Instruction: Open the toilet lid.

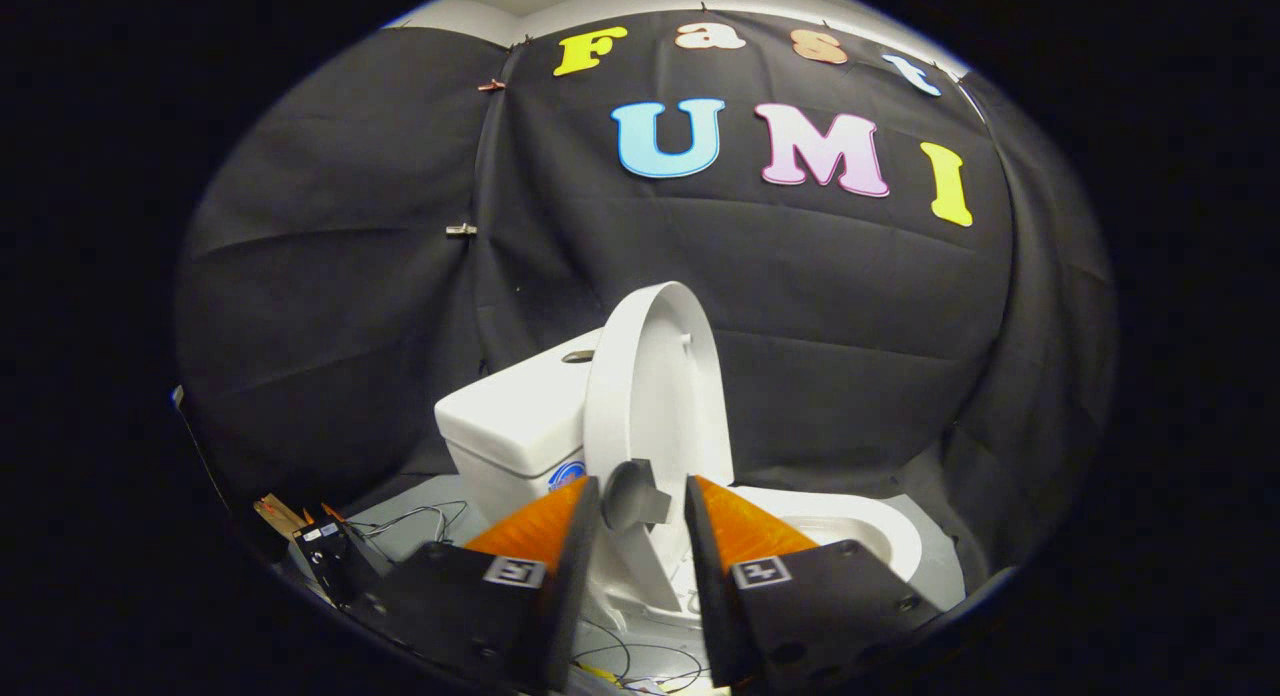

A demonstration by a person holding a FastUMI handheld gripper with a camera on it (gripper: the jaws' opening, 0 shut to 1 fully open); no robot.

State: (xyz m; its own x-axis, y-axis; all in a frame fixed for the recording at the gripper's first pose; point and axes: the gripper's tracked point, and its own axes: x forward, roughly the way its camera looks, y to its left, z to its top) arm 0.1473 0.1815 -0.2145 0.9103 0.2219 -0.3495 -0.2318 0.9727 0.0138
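The gripper (642,506) fingers are covering the lower part of the raised toilet lid (655,396); whether they are pressing its grey tab (630,496) is unclear. The lid is hiding part of the tank (520,416) at 10 o'clock

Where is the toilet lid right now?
In the gripper view the toilet lid stands raised, near upright, against the tank, above the bowl. The open gripper has its fingers either side of the lid's lower part.
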